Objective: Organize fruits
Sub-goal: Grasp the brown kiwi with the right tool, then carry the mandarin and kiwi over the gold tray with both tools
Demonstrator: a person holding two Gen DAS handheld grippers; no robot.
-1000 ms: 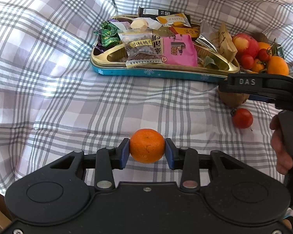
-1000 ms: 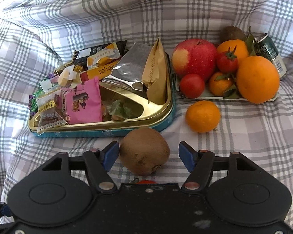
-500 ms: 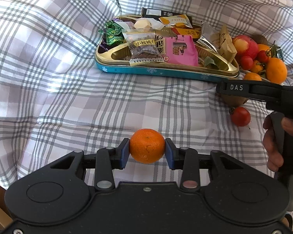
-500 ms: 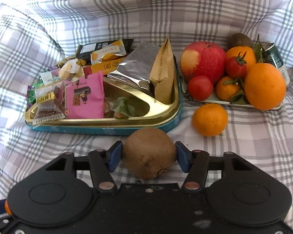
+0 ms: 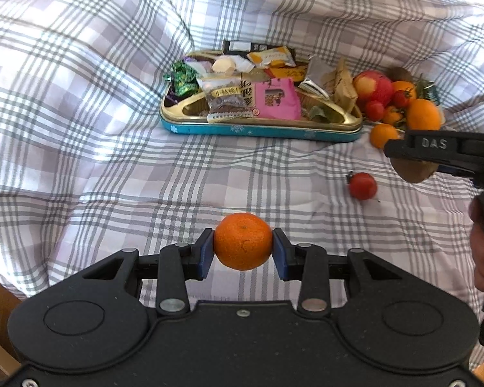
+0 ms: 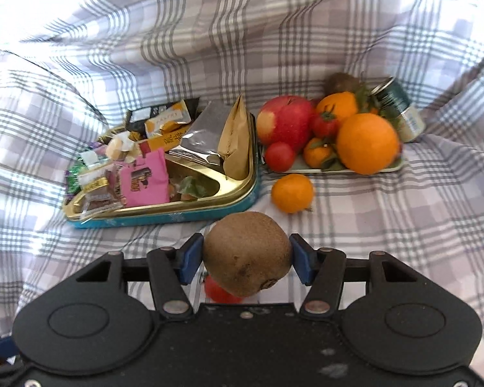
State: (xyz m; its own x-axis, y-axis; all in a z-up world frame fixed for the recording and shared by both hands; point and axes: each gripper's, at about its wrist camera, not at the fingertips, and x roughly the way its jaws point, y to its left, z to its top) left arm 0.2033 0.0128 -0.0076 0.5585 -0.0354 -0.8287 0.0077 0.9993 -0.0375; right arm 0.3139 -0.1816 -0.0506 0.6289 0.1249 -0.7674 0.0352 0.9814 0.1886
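The right gripper (image 6: pixel 247 259) clamped a kiwi (image 6: pixel 247 253), its long axis across the blue pads; the fruit tray (image 6: pixel 398 164) lay ahead and to the right, beyond a loose mandarin (image 6: pixel 292 193); the left gripper (image 5: pixel 243 249) pinched a tangerine (image 5: pixel 243 240) farther back, the tray well off to its upper right; judging by that, the right hand was nearer.
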